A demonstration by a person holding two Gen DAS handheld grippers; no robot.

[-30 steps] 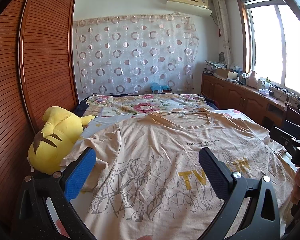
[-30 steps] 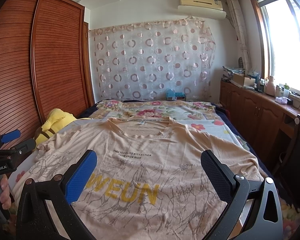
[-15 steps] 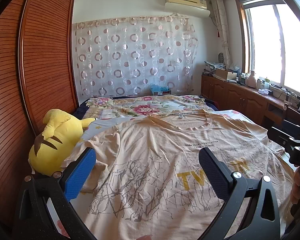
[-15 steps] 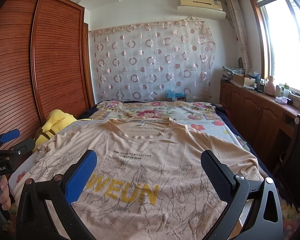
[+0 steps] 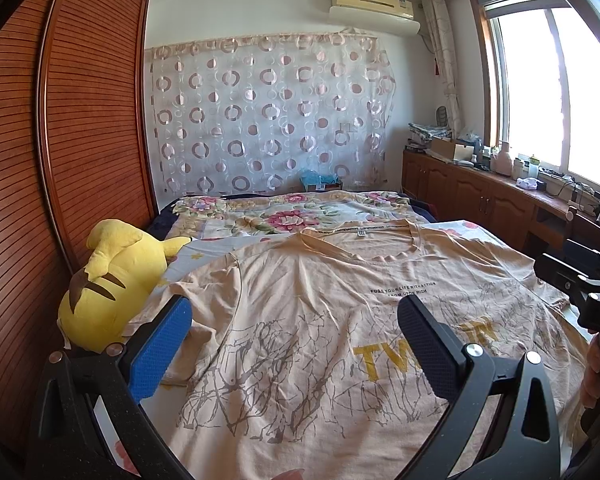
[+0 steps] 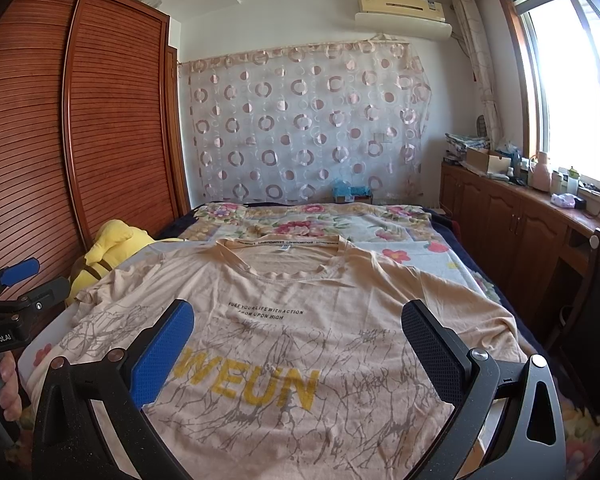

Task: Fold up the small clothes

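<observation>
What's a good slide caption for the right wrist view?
Open right gripper above a beige T-shirt spread flat on the bed.

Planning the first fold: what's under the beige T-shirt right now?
The beige T-shirt lies flat, print up, on the floral bedspread, which shows beyond its collar. The yellow plush toy sits beside its left sleeve. Anything beneath the shirt's middle is covered.

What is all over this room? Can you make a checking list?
Surface: bed with floral cover.
Job's things: beige T-shirt spread flat, front up, unfolded.
Clutter: yellow plush toy beside the left sleeve.
Grippers: left hand-held gripper and right hand-held gripper open, above the shirt, holding nothing.
Cables: wires on the window counter.
Surroundings: wooden wardrobe, circle-patterned curtain, air conditioner, window.
</observation>
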